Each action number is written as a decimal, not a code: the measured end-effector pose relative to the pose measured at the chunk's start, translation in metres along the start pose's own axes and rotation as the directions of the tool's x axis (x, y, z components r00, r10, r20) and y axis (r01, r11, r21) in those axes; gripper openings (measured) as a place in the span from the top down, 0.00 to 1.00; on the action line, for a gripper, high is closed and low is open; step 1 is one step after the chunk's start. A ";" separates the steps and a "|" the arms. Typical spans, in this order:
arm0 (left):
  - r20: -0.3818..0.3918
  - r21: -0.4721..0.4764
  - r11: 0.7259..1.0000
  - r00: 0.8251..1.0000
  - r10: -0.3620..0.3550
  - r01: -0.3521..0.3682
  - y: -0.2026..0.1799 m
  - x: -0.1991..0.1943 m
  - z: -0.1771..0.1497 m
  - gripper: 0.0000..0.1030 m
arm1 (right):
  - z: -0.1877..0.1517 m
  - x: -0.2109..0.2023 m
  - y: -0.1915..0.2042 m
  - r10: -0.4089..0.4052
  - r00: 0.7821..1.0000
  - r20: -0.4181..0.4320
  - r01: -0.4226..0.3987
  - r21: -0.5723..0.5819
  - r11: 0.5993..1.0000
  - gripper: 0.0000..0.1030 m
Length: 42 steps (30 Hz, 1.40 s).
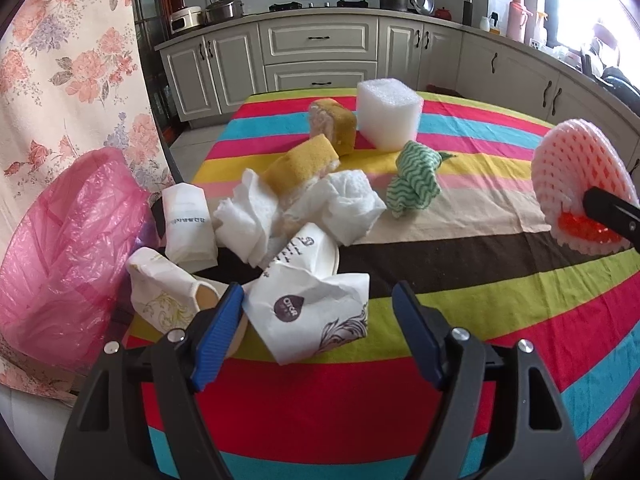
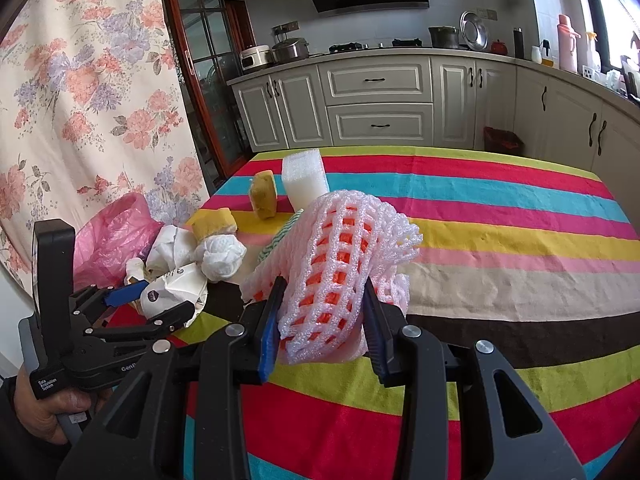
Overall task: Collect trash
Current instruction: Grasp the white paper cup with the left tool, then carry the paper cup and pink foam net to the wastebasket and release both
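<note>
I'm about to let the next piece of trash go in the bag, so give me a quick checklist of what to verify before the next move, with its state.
1. Right hand-held gripper shut on the foam fruit net: ok.
2. Left hand-held gripper open: ok.
3. Crumpled paper bag between the left pads, not pressed: ok.
4. Pink trash bag mouth open beside the table: ok.
5. Net already over the bag: not ok.
6. Room left inside the bag: cannot tell.

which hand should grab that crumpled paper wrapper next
Left. The left gripper is open with the paper wrapper between its fingers, beside the pink bag. The right gripper is shut on the foam net.
</note>
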<state>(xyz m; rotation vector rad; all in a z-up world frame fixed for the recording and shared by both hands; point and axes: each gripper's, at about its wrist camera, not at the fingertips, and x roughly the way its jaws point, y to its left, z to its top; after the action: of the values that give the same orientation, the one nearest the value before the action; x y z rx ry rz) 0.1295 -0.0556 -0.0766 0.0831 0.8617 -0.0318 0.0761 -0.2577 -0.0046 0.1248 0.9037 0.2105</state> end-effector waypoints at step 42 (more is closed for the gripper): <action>-0.059 -0.093 0.990 0.992 -0.108 0.103 0.010 0.023 0.012 0.45 | 0.000 0.000 0.006 -0.002 1.000 -0.001 0.002 -0.015 1.000 0.65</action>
<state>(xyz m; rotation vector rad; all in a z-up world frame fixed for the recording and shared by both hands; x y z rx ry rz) 0.1540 -0.0469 -0.0853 -0.0464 0.9294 -0.0899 0.0754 -0.2522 -0.0029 0.1094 0.9029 0.2155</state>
